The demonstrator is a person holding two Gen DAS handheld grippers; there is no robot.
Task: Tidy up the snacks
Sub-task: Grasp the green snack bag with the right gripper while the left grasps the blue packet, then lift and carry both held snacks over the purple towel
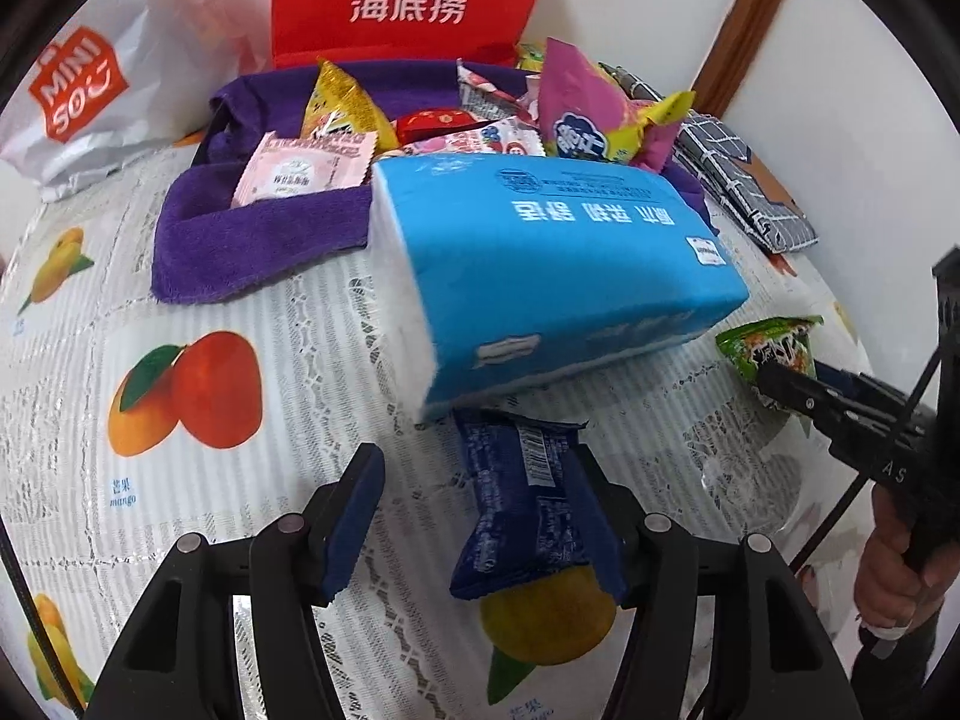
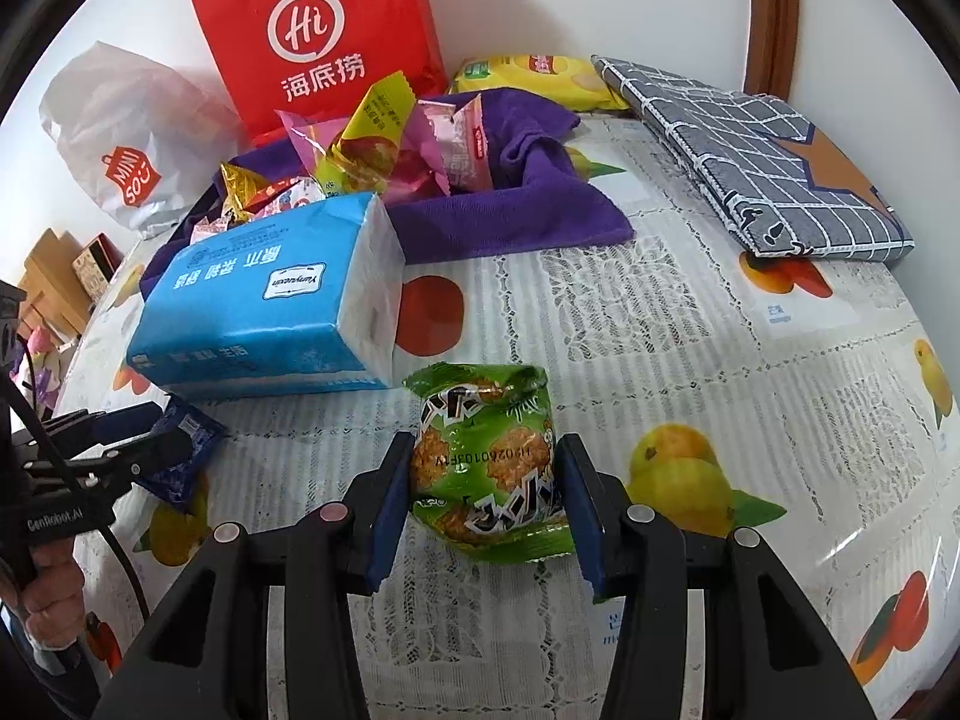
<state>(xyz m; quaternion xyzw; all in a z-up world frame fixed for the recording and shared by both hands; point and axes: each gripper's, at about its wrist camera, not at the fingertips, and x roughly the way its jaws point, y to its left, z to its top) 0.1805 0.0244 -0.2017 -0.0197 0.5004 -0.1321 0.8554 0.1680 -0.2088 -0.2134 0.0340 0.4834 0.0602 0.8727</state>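
In the left wrist view a dark blue snack packet lies on the fruit-print tablecloth between the pads of my left gripper. It rests against the right pad, and a wide gap separates it from the left pad, so this gripper is open. My right gripper is shut on a green snack packet, with both blue pads pressing its sides. Further back, a purple cloth holds a heap of several snack packets. Across views, the right gripper and the left gripper each show at the frame's edge.
A blue tissue pack lies between the grippers and the purple cloth. Behind stand a red paper bag and a white shopping bag. At the right lie a checked folded cloth and a yellow chip bag.
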